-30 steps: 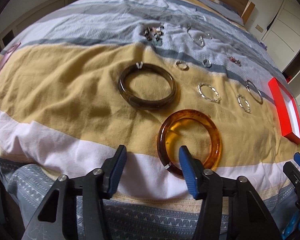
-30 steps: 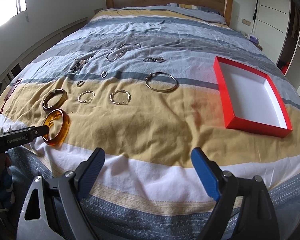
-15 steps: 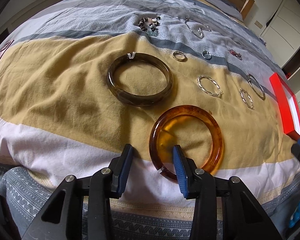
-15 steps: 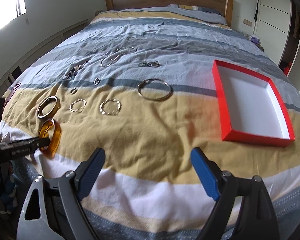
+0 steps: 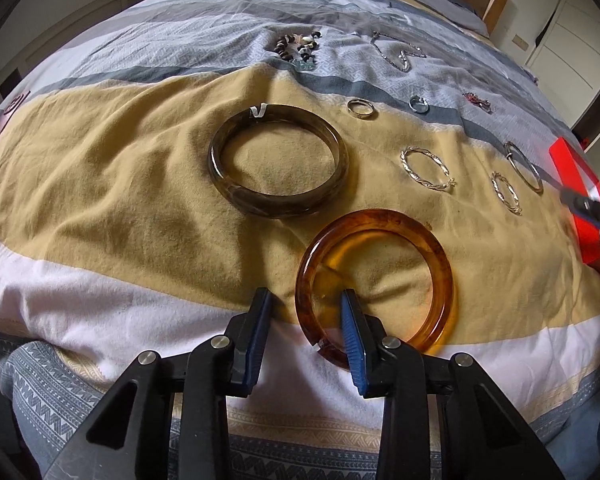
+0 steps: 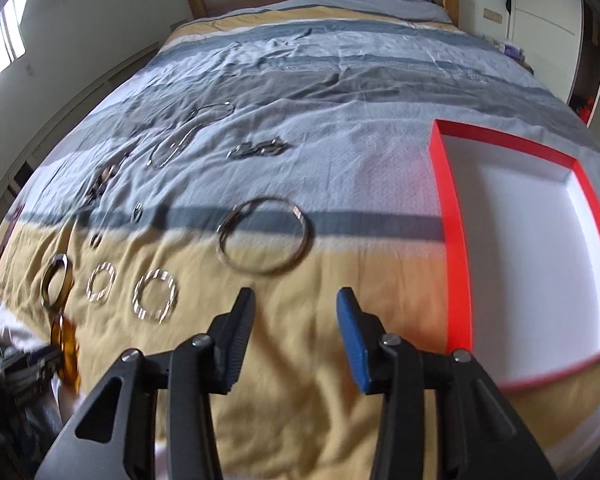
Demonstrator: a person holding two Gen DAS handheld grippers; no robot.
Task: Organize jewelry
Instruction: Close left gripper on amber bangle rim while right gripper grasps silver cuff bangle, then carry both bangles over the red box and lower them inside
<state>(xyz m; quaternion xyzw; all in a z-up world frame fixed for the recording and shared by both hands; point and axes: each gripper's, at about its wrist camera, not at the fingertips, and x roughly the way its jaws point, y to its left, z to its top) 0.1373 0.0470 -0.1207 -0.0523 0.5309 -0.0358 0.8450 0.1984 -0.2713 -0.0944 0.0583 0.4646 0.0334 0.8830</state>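
Daylight enters from a window [image 6: 14,24] at the upper left of the right wrist view, where it blows out to white glare. The bed [image 6: 340,92] is evenly and softly lit, with only faint shadows in the cover's wrinkles. The left wrist view is sharp at its centre: the amber bangle [image 5: 440,264] glows with light passing through it. The right wrist view is smeared by motion blur, most of all the red box [image 6: 446,208]. Both views bulge at the edges, with dark corners.
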